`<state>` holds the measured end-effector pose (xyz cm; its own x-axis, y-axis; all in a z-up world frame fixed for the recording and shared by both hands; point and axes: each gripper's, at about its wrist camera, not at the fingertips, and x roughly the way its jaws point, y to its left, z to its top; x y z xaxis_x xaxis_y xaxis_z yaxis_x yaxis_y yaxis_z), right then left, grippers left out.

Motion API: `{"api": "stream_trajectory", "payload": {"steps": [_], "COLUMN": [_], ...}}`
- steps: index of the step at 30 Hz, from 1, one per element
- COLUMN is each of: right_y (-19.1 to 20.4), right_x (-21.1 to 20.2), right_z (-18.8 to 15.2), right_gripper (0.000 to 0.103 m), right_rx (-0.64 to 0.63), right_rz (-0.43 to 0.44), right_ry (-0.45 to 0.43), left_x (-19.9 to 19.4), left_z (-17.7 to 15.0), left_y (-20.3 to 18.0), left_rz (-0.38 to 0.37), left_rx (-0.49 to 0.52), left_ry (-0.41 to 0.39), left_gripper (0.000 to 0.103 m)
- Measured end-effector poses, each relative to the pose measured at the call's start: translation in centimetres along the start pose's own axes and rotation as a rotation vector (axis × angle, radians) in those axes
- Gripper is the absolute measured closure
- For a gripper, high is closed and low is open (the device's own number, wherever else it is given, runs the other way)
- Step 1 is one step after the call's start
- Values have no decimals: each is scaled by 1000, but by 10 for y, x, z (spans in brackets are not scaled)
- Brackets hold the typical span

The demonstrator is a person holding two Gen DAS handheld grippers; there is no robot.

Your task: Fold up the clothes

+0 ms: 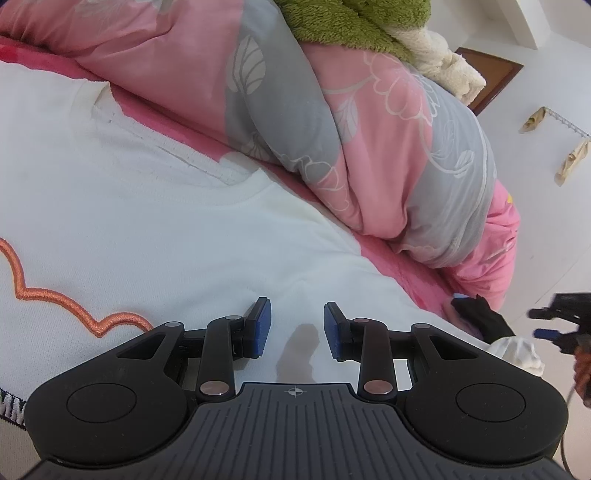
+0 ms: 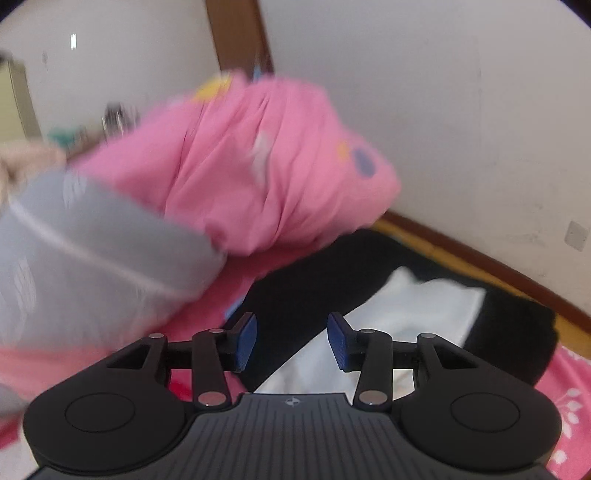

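Observation:
A white sweatshirt [image 1: 147, 229] with orange outline embroidery [image 1: 55, 299] lies spread on a pink bedsheet [image 1: 399, 266]; its ribbed collar [image 1: 177, 155] points to the quilt. My left gripper [image 1: 297, 328] hovers just over the sweatshirt's shoulder, open, nothing between its blue pads. In the right wrist view my right gripper [image 2: 291, 341] is open above a black garment [image 2: 306, 295] with white cloth [image 2: 399, 314] lying on it. That right gripper [image 1: 554, 325] also shows blurred at the far right of the left wrist view, beside the sweatshirt's sleeve end [image 1: 521, 350].
A bunched pink and grey floral quilt [image 1: 332, 129] lies along the far side, with green and cream fleece [image 1: 369, 26] on top. A pink pillow or bundle [image 2: 266, 158] sits by the white wall [image 2: 461, 110]. A wooden bed frame [image 2: 480, 258] borders the right.

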<state>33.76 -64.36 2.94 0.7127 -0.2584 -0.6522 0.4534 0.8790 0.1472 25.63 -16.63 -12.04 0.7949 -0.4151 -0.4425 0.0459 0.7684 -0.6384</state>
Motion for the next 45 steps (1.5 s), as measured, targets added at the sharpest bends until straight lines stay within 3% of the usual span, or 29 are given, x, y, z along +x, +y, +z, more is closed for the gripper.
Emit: {"api": "stream_trajectory", "payload": {"steps": [6,10,13,15,19,22,25,29,32,35,38,41,44,45], "right_y": [4,-3,-8,-12,-11,-13,-21,-65,-115,-136,-107,-39,35,57], "right_x": [40,39,39,39,16,-14,-44,-58,-43,-34,-33,-32,-30,-26], "right_z": [6,4,3,2,13,22,14,-13,-34,-47,-44,-45,-73,-83], "right_gripper": [56,62,90,99,101,101,101,102,102,102,100,96,67,64], "right_rx": [78,87,94,99,113,147,108,180,312,339,154,-188,-595,-719], "right_rz": [-208,-209,-210,-211,-106,48,140,118,32,-16,-33,-36,-31,-35], "right_ry": [88,76,67,61,-38,-163,-288,-329,-259,-202,-191,-206,-243,-257], "left_x": [0,0,0,0,1,1,1,1,1,1,1,1,1,1], "left_z": [0,1,1,1,1,1,1,1,1,1,1,1,1,1], "left_y": [1,1,2,2,2,2,2,2,2,2,2,2,2,2], "left_rz": [-4,-4,-4,-4,-4,-4,-4,-4,-3,-2,-1,-2,-3,-3], "left_rx": [-9,-10,-10,-10,-10,-11,-11,-11,-10,-8,-6,-7,-10,-11], "left_ry": [2,3,3,3,3,3,4,4,3,3,3,3,4,4], "left_gripper": [71,71,71,71,71,71,71,71,71,71,71,71,71,71]}}
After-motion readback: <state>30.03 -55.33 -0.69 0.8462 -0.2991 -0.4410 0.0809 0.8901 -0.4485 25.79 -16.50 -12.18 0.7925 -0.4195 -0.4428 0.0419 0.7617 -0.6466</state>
